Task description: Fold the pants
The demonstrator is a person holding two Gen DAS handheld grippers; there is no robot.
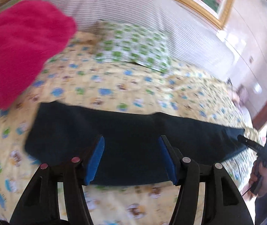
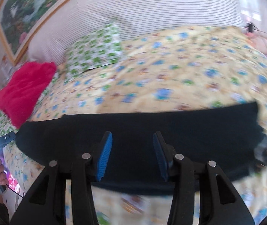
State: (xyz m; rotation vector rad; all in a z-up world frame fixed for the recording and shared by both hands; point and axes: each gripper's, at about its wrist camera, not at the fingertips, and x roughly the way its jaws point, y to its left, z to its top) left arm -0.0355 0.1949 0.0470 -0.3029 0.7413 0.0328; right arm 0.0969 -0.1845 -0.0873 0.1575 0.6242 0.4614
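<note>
Dark navy pants lie flat in a long folded band across the yellow patterned bedspread, and show in the right wrist view too. My left gripper is open and empty, its blue pads above the pants' near edge. My right gripper is open and empty over the pants' near edge. The right gripper, held in a hand, shows at the pants' right end in the left wrist view. The left one shows at the left edge of the right wrist view.
A red fleece garment lies on the bed at the left, also in the right wrist view. A green-checked pillow and a striped headboard cushion are behind. A gold-framed picture hangs above.
</note>
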